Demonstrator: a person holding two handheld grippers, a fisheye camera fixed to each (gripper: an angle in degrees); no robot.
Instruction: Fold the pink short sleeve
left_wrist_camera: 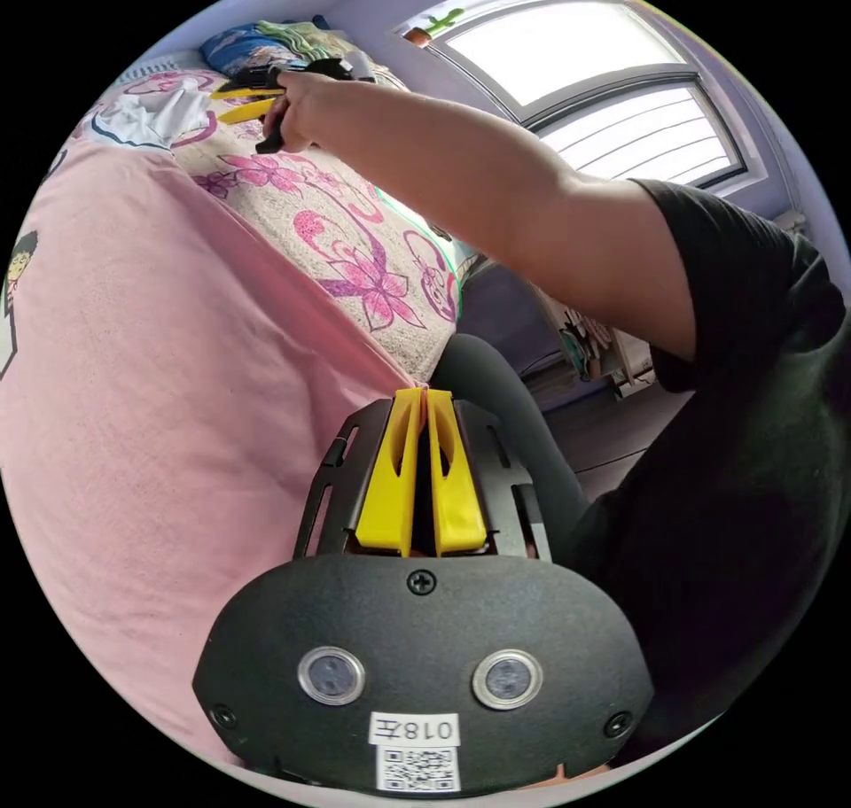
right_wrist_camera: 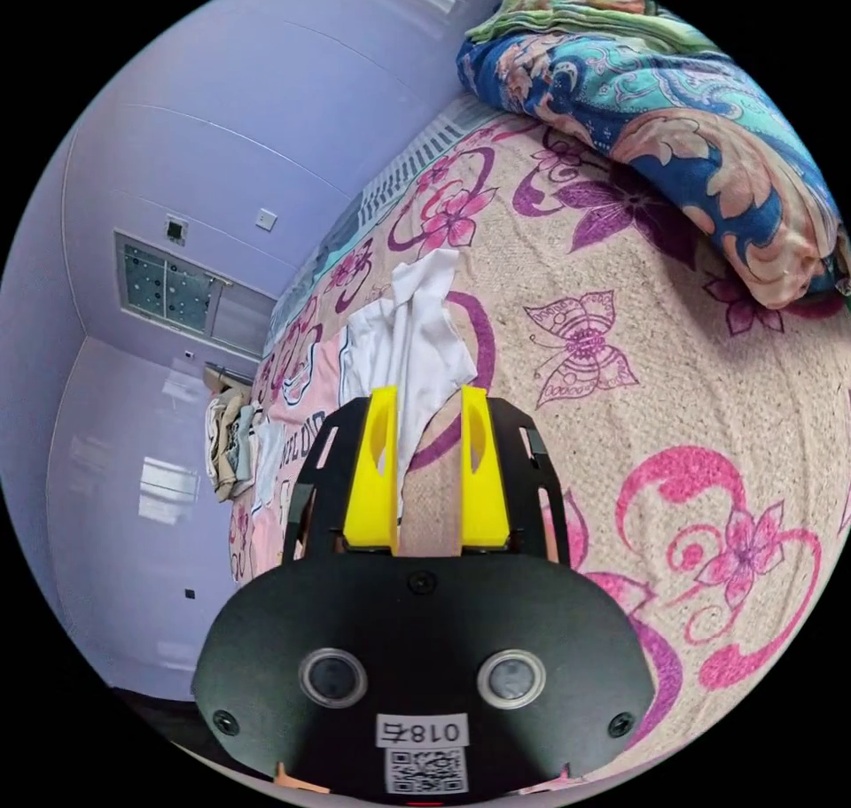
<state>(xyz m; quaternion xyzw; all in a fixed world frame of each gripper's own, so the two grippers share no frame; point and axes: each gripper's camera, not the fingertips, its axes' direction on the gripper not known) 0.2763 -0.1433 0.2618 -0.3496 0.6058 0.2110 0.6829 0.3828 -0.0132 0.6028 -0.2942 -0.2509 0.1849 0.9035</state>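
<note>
The pink shirt (left_wrist_camera: pixel 160 400) lies spread on the bed (left_wrist_camera: pixel 292 205); its edge is pinched between the closed jaws of the left tool (left_wrist_camera: pixel 426 393). The right tool (right_wrist_camera: pixel 431 396), jaws apart and empty, is held over a white garment (right_wrist_camera: pixel 412 330). A fold seems begun; a second grip on the shirt is probably needed next.

A white garment (right_wrist_camera: pixel 417 330) lies on the floral bedspread (right_wrist_camera: pixel 674 418) near a blue patterned quilt (right_wrist_camera: pixel 674 126).

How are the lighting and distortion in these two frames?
Left gripper view: the window is blown out white, while the pink shirt stays evenly lit. Right gripper view: soft light, fisheye bending the wall edges, bedspread pattern sharp.
</note>
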